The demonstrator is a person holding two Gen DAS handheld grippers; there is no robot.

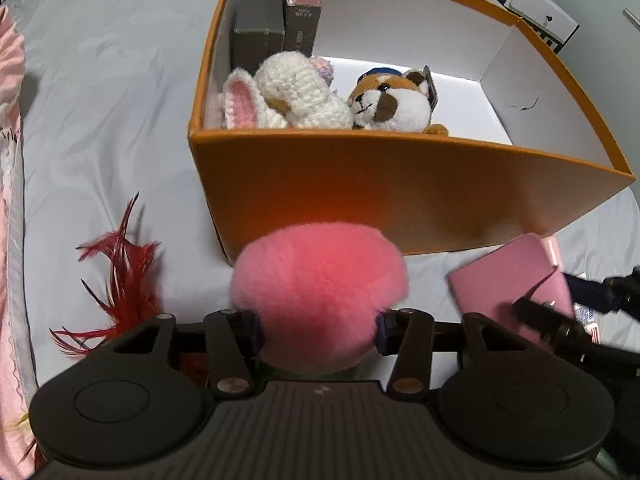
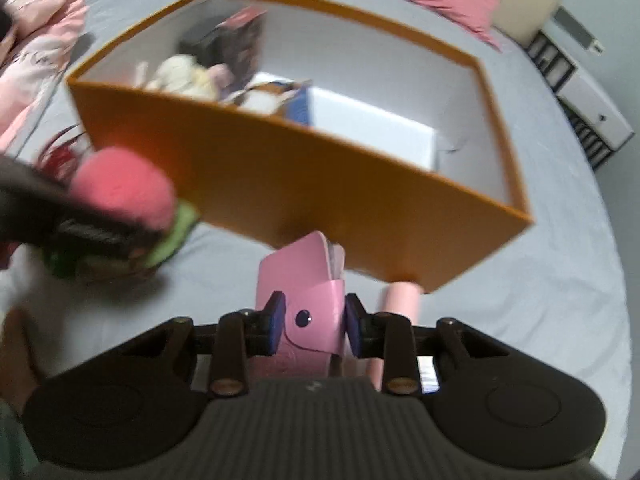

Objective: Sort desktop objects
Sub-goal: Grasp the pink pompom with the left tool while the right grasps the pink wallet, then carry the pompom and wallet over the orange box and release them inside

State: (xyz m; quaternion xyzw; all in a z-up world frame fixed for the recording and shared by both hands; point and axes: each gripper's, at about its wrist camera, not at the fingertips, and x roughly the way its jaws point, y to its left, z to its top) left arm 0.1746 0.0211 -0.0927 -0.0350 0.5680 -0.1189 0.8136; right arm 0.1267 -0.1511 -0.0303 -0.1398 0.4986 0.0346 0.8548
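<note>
My left gripper (image 1: 318, 326) is shut on a fluffy pink plush toy (image 1: 320, 280) with a green base, held just before the near wall of the orange box (image 1: 400, 188). It also shows in the right wrist view (image 2: 124, 192). My right gripper (image 2: 314, 320) is shut on a pink snap wallet (image 2: 308, 304), which also shows in the left wrist view (image 1: 508, 276). Inside the box lie a crocheted white bunny (image 1: 288, 92), a fox plush (image 1: 396, 104) and dark upright boxes (image 1: 276, 24).
Red feathers (image 1: 124, 280) lie on the grey sheet left of the box. A pink tube (image 2: 396, 308) lies under the box's near right corner. Pink bedding (image 1: 8, 120) runs along the left edge. White drawers (image 2: 584, 108) stand at the far right.
</note>
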